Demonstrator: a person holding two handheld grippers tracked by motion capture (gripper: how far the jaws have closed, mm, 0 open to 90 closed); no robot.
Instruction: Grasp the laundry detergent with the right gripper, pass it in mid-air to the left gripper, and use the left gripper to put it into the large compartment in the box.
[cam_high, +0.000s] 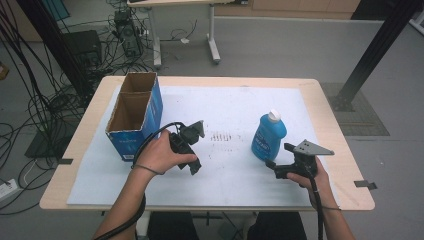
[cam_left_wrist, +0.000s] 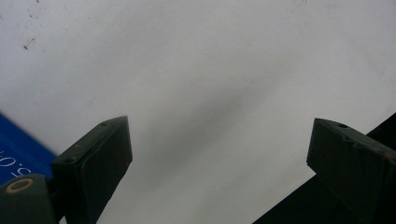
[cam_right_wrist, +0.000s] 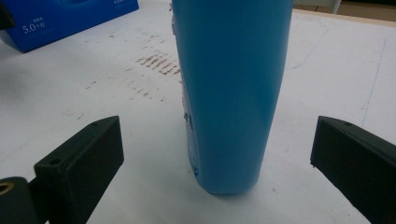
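table (cam_high: 330, 107): wood top | white sheet (cam_high: 235, 107) covers it | blue bottle (cam_high: 268, 136) upright, right | open blue box (cam_high: 135, 116) left

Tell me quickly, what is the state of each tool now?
Left tool: open, holding nothing.
Right tool: open, around the upright blue plastic bottle, not gripping.

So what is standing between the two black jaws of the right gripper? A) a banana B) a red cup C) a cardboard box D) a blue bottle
D: in the right gripper view the blue bottle stands upright on the white sheet between the wide-open jaws of the right gripper, with a gap on each side, so neither touches it.
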